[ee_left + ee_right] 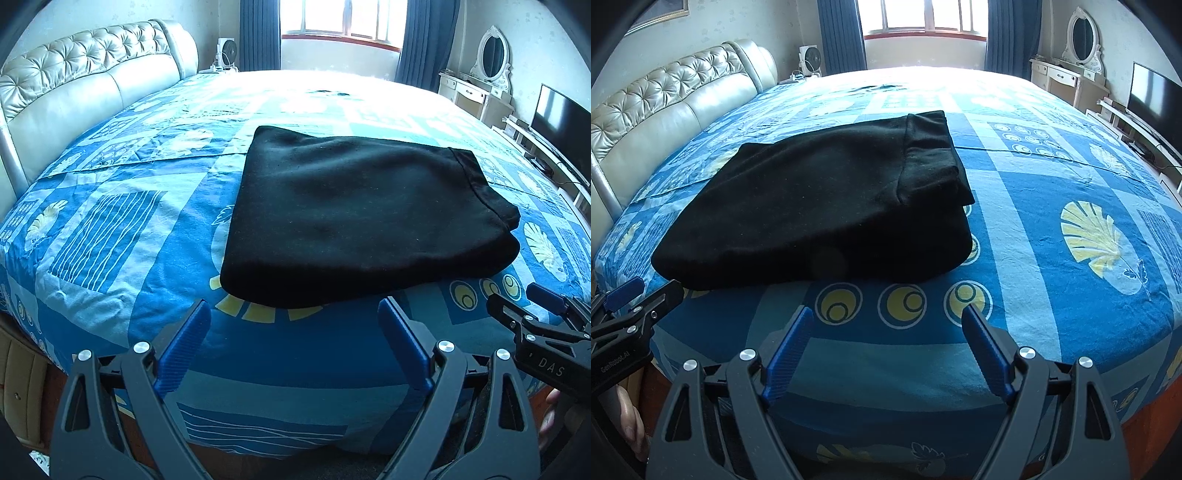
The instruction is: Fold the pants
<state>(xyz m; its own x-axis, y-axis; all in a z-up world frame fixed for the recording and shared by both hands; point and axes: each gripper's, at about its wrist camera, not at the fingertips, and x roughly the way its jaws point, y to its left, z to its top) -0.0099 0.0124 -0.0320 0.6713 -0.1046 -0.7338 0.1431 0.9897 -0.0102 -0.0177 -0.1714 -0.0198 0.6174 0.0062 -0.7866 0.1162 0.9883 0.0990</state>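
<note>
The black pants [362, 214] lie folded into a thick rectangle on the blue patterned bed sheet [110, 229]; they also show in the right wrist view [820, 214], with the hem end on top at the right. My left gripper [295, 314] is open and empty, just in front of the pants' near edge. My right gripper [886, 317] is open and empty, near the bed's front edge, in front of the pants' right part. The right gripper also shows in the left wrist view [524, 306], and the left gripper shows in the right wrist view [646, 295].
A padded beige headboard [74, 85] runs along the left. A window with blue curtains [343, 22] is at the back, with a fan [225, 51] beside it. A white dressing table with mirror [487, 74] and a TV [561, 122] stand at the right.
</note>
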